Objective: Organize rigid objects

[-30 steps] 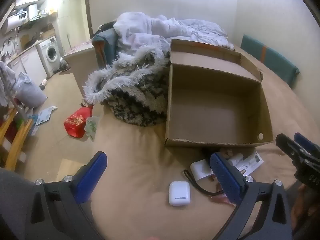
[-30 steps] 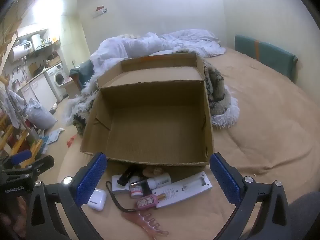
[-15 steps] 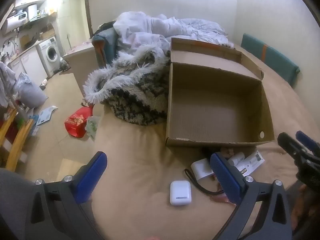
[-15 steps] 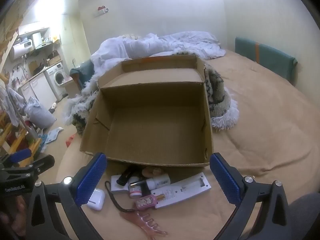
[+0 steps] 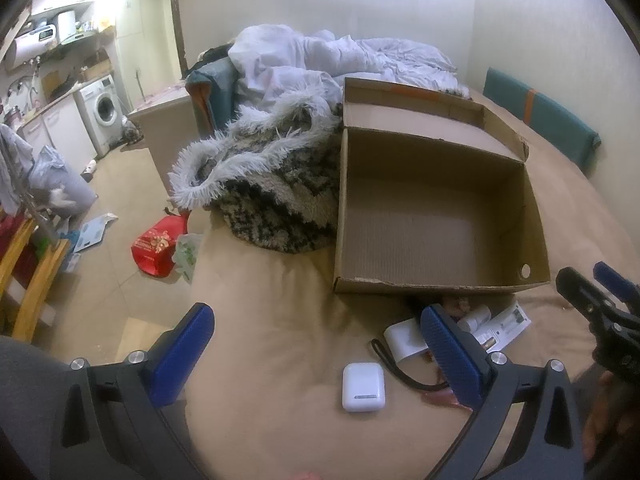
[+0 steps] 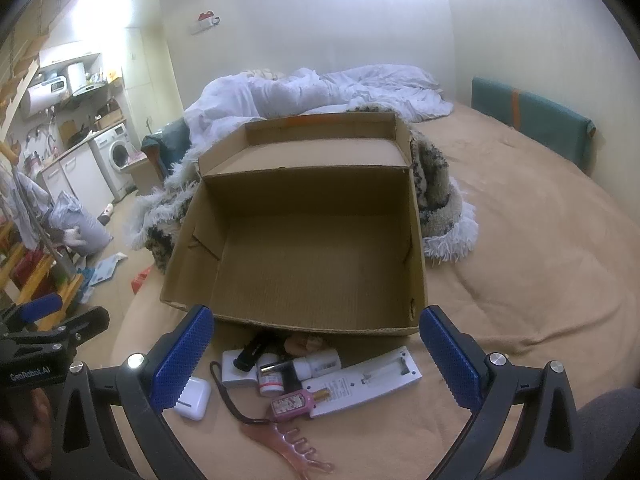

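Note:
An open, empty cardboard box (image 5: 436, 224) (image 6: 312, 256) stands on the tan bed. In front of it lies a pile of small items: a white earbud case (image 5: 363, 387) (image 6: 193, 397), a white remote (image 6: 362, 384), a pink bottle (image 6: 291, 403), a white bottle (image 6: 316, 362), a white charger block (image 6: 236, 370), a black cord (image 6: 230, 398) and a pink comb (image 6: 290, 446). My left gripper (image 5: 316, 352) is open and empty, just before the earbud case. My right gripper (image 6: 316, 356) is open and empty, over the pile.
A shaggy black-and-white throw (image 5: 272, 184) lies against the box's left side, with white bedding (image 5: 320, 60) behind. A teal headboard pad (image 6: 532, 120) stands at the right wall. The floor to the left holds a red bag (image 5: 158, 246), a washing machine (image 5: 102, 110) and clutter.
Both views have shifted only slightly; the box and pile sit a little lower in the left view. Both grippers stay open and nothing has been picked up.

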